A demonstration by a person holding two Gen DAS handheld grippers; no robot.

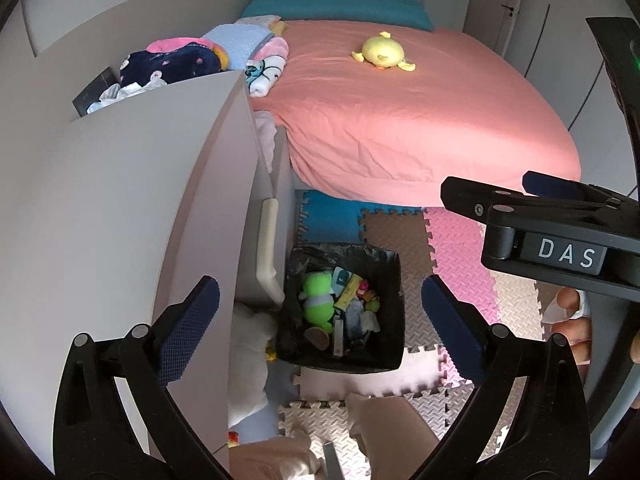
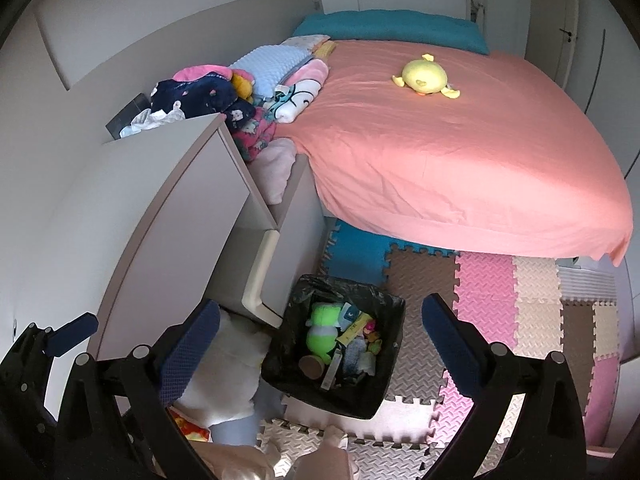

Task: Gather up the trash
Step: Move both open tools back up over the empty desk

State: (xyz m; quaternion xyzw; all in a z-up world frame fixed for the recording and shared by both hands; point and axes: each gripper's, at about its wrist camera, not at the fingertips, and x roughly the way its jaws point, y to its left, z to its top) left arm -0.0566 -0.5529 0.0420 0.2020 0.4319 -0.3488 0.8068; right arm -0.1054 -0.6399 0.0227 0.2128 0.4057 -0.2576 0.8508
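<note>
left hand-held gripper [image 1: 320, 304] agape, right hand-held gripper [image 2: 320, 320] agape

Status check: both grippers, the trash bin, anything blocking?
Left gripper open, empty. Right gripper open, empty. Black-lined bin on the foam mat, holding a green plush toy and scraps. Nothing blocking its mouth.

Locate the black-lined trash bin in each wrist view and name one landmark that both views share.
Left wrist view: the trash bin sits low and just right of centre, between the open left gripper fingers.
Right wrist view: the bin sits low at centre, between the open right gripper fingers.
Shared landmark: the yellow plush toy on the pink bed.
</note>
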